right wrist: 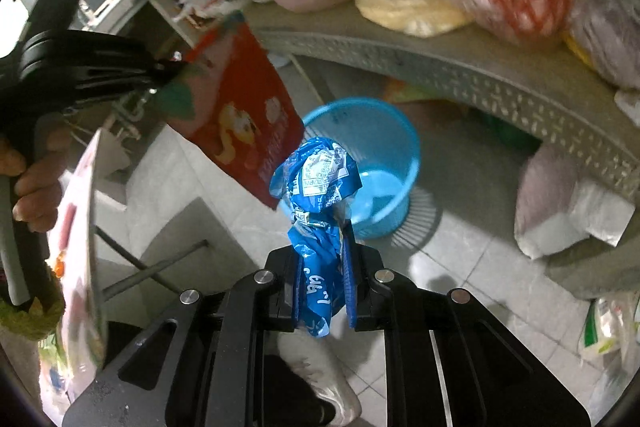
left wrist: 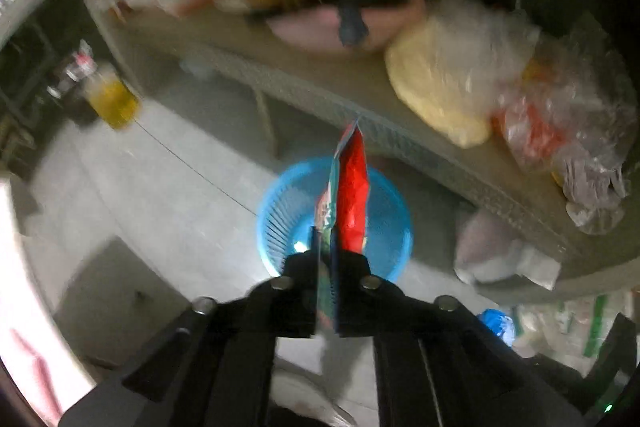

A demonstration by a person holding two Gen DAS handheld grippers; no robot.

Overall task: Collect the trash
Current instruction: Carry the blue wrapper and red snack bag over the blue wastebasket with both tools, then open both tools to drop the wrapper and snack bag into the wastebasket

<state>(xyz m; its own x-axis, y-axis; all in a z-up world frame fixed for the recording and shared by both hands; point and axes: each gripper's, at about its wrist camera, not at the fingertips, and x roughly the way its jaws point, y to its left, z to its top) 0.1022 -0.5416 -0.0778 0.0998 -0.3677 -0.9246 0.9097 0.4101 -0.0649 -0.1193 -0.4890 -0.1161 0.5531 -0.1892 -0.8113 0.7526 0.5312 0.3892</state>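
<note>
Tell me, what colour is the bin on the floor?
Light blue. The wastebasket with slatted sides shows best in the right wrist view, standing on pale floor tiles.

Below and ahead of left gripper [left wrist: 327, 259]: blue basket [left wrist: 276, 203], mouth open, nothing lying across it. Red snack bag [left wrist: 352, 195] hanging from the jaws over that mouth. Just beyond: woven table edge [left wrist: 420, 147], overhanging the basket's far rim, crowded with plastic bags [left wrist: 560, 115]. Left of basket: bare tiled floor [left wrist: 160, 187], passable. Ahead of right gripper [right wrist: 324, 267]: crumpled blue wrapper [right wrist: 316, 179], left gripper [right wrist: 166, 75] and its bag crossing upper left. Shoe [right wrist: 320, 379] directly beneath.
</note>
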